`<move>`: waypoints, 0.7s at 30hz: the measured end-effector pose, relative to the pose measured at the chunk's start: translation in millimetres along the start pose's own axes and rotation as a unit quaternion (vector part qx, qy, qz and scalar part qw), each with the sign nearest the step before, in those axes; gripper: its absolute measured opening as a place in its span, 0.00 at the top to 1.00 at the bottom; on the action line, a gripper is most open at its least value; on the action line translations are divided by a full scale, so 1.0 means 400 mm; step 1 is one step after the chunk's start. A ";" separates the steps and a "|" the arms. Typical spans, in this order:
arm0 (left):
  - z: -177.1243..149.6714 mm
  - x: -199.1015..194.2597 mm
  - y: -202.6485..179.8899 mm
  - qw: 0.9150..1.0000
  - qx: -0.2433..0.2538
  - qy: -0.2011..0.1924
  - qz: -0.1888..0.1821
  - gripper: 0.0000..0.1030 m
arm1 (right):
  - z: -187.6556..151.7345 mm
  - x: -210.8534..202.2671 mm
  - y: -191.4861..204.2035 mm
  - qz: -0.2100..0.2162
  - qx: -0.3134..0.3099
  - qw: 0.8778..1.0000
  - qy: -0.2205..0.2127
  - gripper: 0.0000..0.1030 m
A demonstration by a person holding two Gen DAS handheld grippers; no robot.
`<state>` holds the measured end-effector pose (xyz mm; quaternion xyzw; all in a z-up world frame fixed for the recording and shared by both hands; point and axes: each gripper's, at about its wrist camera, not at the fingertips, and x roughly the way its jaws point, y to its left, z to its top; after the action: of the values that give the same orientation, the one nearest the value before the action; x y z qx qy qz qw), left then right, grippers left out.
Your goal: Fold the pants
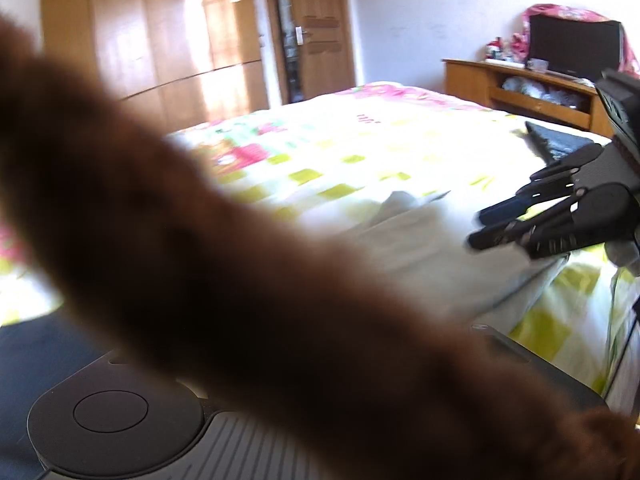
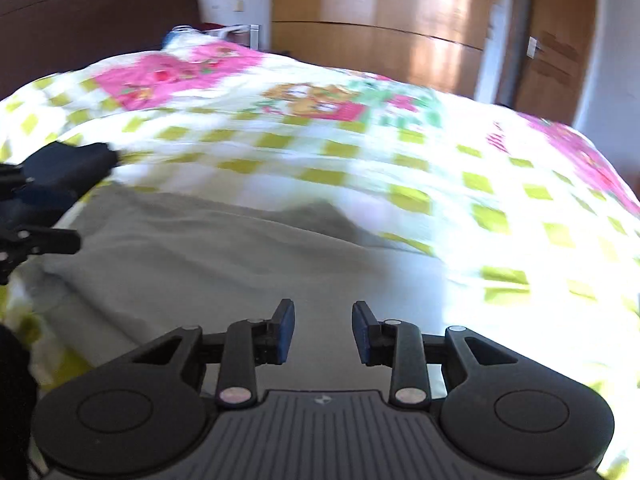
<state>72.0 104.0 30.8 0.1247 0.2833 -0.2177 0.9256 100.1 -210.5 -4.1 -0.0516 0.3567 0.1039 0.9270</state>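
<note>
The light grey pants (image 2: 192, 248) lie spread on the bed's quilt (image 2: 500, 184). They also show in the left wrist view (image 1: 424, 248). My right gripper (image 2: 323, 332) is open and empty, hovering just above the pants; it also shows in the left wrist view (image 1: 484, 226). A blurred brown furry sleeve (image 1: 248, 280) covers the left wrist view and hides my left gripper's fingers. In the right wrist view my left gripper (image 2: 60, 200) shows at the left edge over the pants, too blurred to tell its state.
The quilt (image 1: 360, 148) is white with green squares and pink patches. A wooden wardrobe (image 1: 160, 32) and a door (image 1: 320, 28) stand beyond the bed. A wooden TV stand (image 1: 532, 92) with a screen stands at the right. A dark headboard (image 2: 92, 12) stands behind.
</note>
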 end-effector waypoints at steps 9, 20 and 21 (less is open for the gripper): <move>0.001 0.200 -0.113 0.993 0.017 0.110 -0.035 0.48 | -0.064 0.067 -0.217 0.143 0.196 0.967 0.078 0.56; -0.005 0.178 -0.166 0.990 0.044 0.135 -0.007 0.46 | -0.120 0.129 -0.283 0.224 0.307 0.921 0.080 0.55; -0.003 0.177 -0.167 0.990 0.041 0.135 -0.007 0.46 | -0.125 0.136 -0.291 0.235 0.317 0.915 0.082 0.55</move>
<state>92.6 22.6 -18.2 0.1892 0.3969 -0.2165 0.8716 133.6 -323.6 -75.3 0.3218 0.4477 0.1958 0.8110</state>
